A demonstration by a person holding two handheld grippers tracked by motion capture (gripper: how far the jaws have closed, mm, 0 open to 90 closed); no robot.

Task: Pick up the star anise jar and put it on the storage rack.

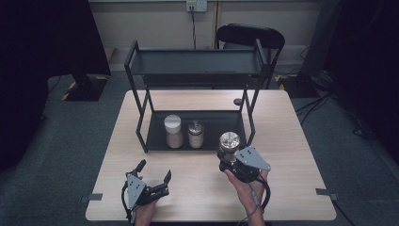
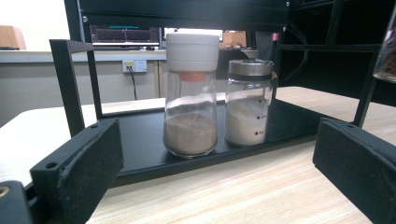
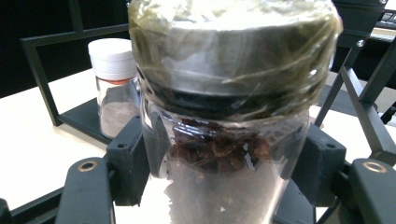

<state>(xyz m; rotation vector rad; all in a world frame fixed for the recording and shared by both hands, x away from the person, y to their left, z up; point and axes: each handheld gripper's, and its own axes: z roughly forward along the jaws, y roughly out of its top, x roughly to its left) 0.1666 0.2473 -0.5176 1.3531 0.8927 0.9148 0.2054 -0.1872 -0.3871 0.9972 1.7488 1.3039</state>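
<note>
My right gripper (image 1: 228,156) is shut on a glass jar (image 1: 229,141) with a wrapped metal lid and dark brown pieces inside (image 3: 219,149), held just in front of the black rack's lower tray (image 1: 221,123). On that tray stand a white-capped jar (image 1: 173,131) of tan powder (image 2: 190,133) and a metal-capped jar (image 1: 195,134) of white powder (image 2: 246,123). My left gripper (image 1: 154,171) rests open near the table's front left, its jaws wide apart with nothing between them, aimed at the two jars.
The black two-level rack (image 1: 197,66) sits mid-table with an upper shelf. A small dark round object (image 1: 237,101) lies behind it. A black chair (image 1: 249,36) stands beyond the table. Bare wood (image 1: 296,136) lies right of the rack.
</note>
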